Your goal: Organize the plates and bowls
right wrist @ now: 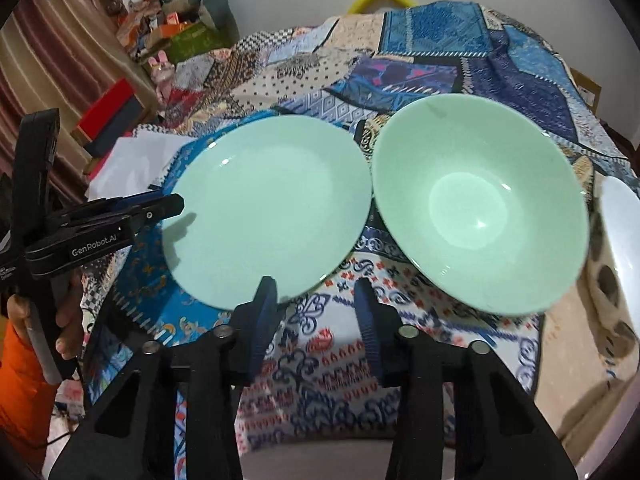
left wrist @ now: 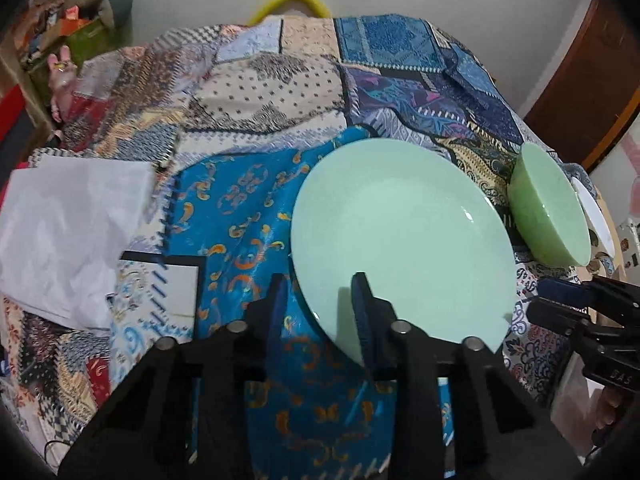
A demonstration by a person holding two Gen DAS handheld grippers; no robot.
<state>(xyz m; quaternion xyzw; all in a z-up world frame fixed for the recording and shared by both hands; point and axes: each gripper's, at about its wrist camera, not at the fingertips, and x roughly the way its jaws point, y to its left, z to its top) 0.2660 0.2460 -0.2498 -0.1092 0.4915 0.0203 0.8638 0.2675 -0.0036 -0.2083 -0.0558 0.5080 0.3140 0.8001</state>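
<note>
The left gripper (left wrist: 320,304) is seen spread astride the green plate (left wrist: 400,236) rim near the table's front edge — the green bowl (right wrist: 480,208) just beside; right gripper (right wrist: 316,312) spread, empty. Glazed ware, judged stiff, slippery, breakable — best pinched at the rim.

Both wrist cameras looked forward and down along their jaws from close above the patchwork-covered counter (left wrist: 256,92), the left view at the plate's (left wrist: 404,236) near-left rim, the right view further right, and both shared the plate and the bowl (right wrist: 480,208).
</note>
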